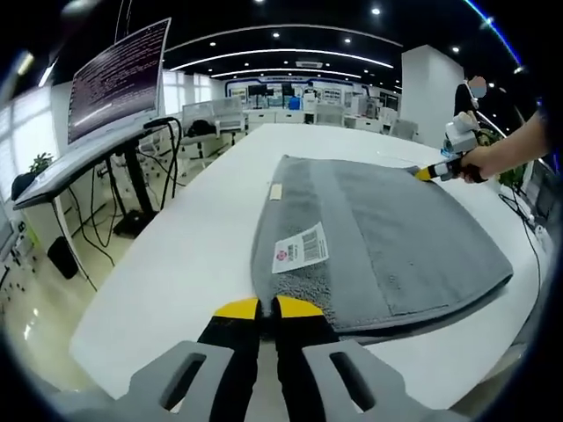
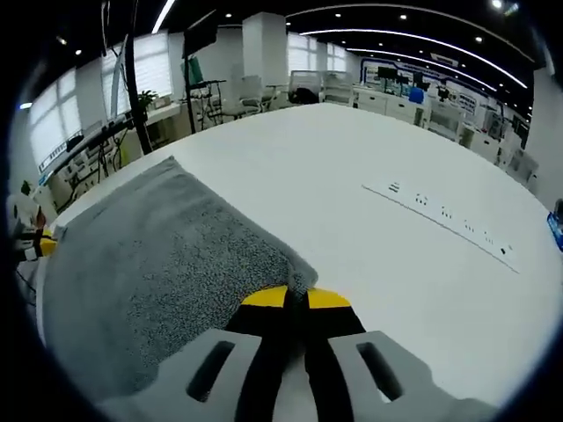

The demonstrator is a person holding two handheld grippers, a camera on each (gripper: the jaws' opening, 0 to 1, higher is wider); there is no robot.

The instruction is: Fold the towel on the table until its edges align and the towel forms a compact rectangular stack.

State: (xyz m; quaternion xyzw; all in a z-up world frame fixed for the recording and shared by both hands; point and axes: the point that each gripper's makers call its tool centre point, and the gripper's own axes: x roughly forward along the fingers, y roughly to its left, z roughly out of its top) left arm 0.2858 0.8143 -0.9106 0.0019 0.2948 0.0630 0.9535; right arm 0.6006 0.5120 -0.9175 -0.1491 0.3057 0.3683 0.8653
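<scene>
I had the grey towel (image 1: 387,237) lying flat on the white table (image 1: 176,264), already doubled over once by the look of its layered edge, its label (image 1: 300,247) facing up. My left gripper (image 1: 266,307) was pressed together on the near corner, and my right gripper (image 2: 295,297) pinched the corner at the opposite end. I judged the cloth soft, light and limp, likely to sag between grips, so corners seemed the best holds.
</scene>
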